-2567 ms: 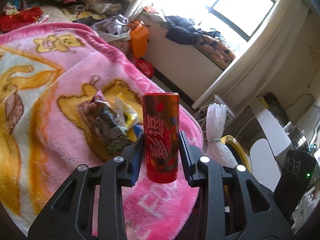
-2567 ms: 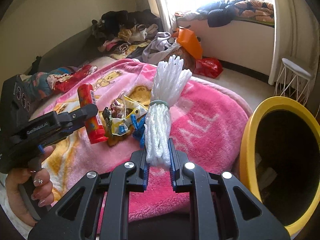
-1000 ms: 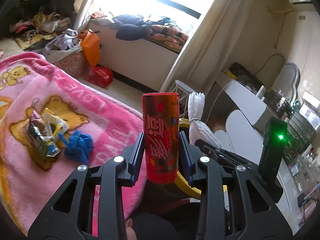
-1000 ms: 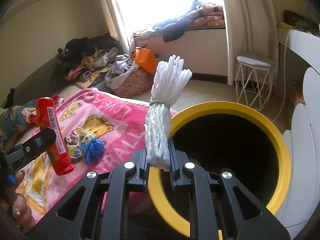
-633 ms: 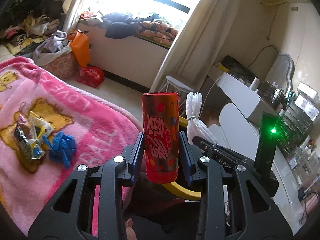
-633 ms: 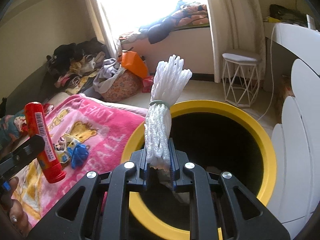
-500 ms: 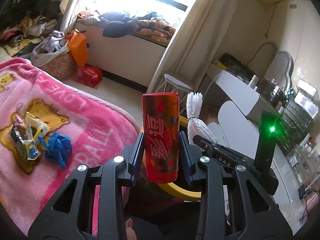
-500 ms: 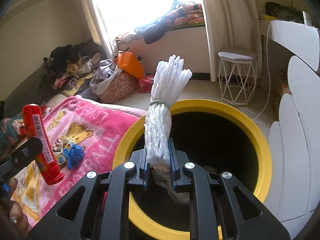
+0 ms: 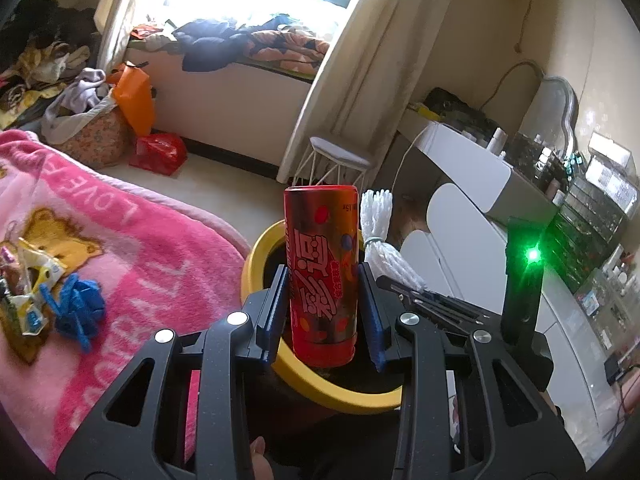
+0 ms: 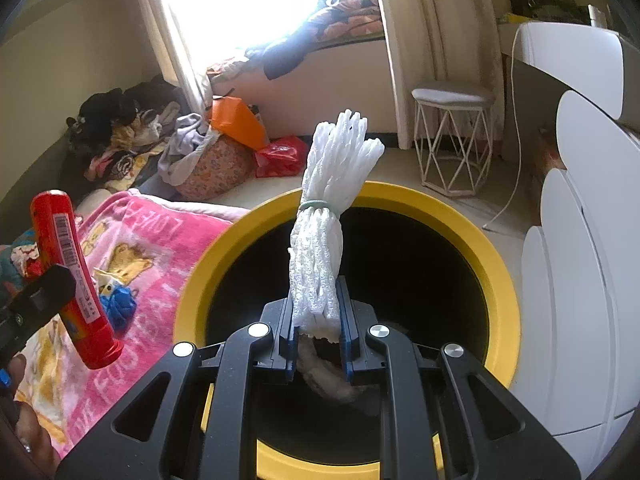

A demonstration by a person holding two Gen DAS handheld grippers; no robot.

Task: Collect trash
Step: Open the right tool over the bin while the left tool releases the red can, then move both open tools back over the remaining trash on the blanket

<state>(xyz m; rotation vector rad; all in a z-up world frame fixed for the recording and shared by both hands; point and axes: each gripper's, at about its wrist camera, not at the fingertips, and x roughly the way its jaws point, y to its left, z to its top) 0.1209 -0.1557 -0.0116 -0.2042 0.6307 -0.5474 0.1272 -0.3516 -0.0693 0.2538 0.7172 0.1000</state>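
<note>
Both hand-held grippers arrive loaded at a bedroom waste bin. Left hand-held gripper (image 9: 325, 312) is clamped on a red snack tube (image 9: 321, 276), held upright by its lower half, with the tube over the near-left edge of the yellow-rimmed bin (image 9: 256, 268). Right hand-held gripper (image 10: 318, 326) is clamped on the lower end of a white foam-net bundle (image 10: 326, 236), bound by a thin green band, which stands up over the bin's dark mouth (image 10: 496, 280); some pale rubbish already lies inside.

On the pink bear-print blanket (image 9: 132, 264) covering the bed to the left, a crumpled blue scrap (image 9: 78, 304) and a small heap of snack wrappers (image 9: 24, 288) lie close together, well apart from the bin and not yet collected.

By its look, the tube is a stiff, light cylinder with a smooth, glossy skin that could slide in the pads; a hold across its middle, square to its axis, seems safest. The foam net appears very light, soft and springy, likely to squash under pressure and cling to the pads on release; it is best pinched near the band, where it is tightest. The wrappers look thin and crinkly, and the blue scrap soft.
</note>
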